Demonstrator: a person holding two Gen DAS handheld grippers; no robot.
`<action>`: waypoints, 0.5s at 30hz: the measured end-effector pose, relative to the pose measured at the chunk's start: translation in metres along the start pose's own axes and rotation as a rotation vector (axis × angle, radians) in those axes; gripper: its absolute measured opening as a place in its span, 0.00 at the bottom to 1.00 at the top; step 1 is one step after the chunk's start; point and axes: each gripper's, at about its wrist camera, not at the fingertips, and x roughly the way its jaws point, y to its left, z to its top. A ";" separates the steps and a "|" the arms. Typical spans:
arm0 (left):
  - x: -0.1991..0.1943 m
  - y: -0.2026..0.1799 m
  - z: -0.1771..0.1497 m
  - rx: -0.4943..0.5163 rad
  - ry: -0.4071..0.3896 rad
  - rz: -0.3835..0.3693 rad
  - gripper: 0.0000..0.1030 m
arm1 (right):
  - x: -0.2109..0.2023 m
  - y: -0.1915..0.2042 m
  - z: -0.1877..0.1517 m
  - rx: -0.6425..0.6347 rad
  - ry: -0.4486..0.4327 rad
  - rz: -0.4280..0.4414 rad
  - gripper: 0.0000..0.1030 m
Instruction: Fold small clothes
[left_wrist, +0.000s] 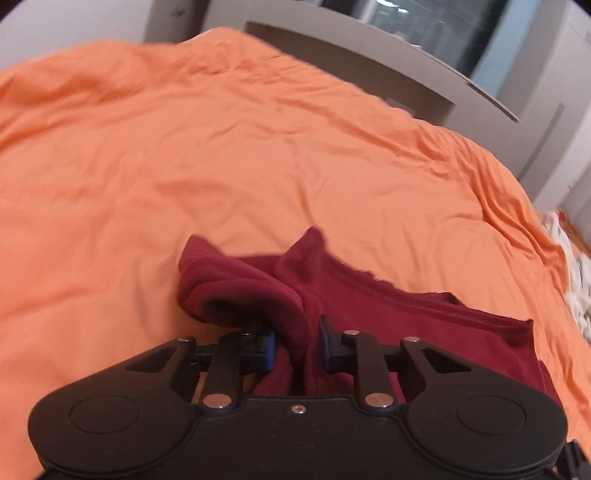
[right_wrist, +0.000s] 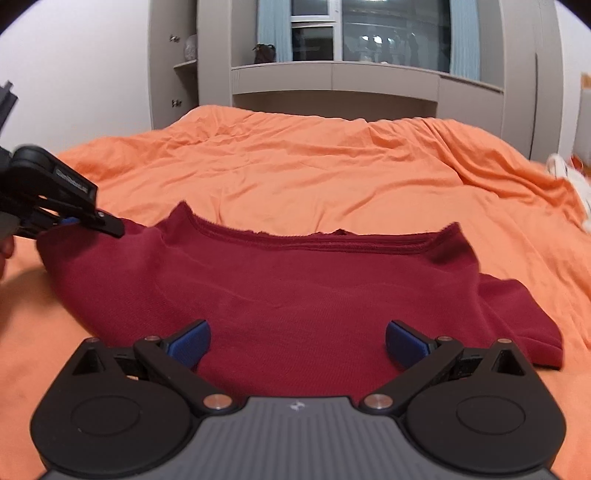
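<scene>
The red shirt (right_wrist: 295, 291) lies mostly flat on the orange bed (right_wrist: 332, 173), folding barely begun: the left gripper (left_wrist: 297, 343) pinches its sleeve, while the right gripper (right_wrist: 298, 341) hovers with jaws wide apart.

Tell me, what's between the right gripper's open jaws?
Only the dark red shirt lying below the right gripper; nothing is pinched, as the right wrist view shows.

Rumpled orange bedsheet (right_wrist: 314, 177); grey wall unit (right_wrist: 332, 81); window (right_wrist: 369, 33) behind
</scene>
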 end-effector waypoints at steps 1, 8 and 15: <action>-0.001 -0.009 0.005 0.035 -0.005 -0.005 0.21 | -0.008 -0.004 0.003 0.011 -0.005 0.001 1.00; -0.017 -0.095 0.030 0.271 -0.049 -0.112 0.20 | -0.074 -0.038 0.011 0.001 -0.064 -0.071 1.00; -0.016 -0.205 -0.002 0.486 -0.019 -0.281 0.13 | -0.119 -0.076 -0.006 0.065 -0.059 -0.224 1.00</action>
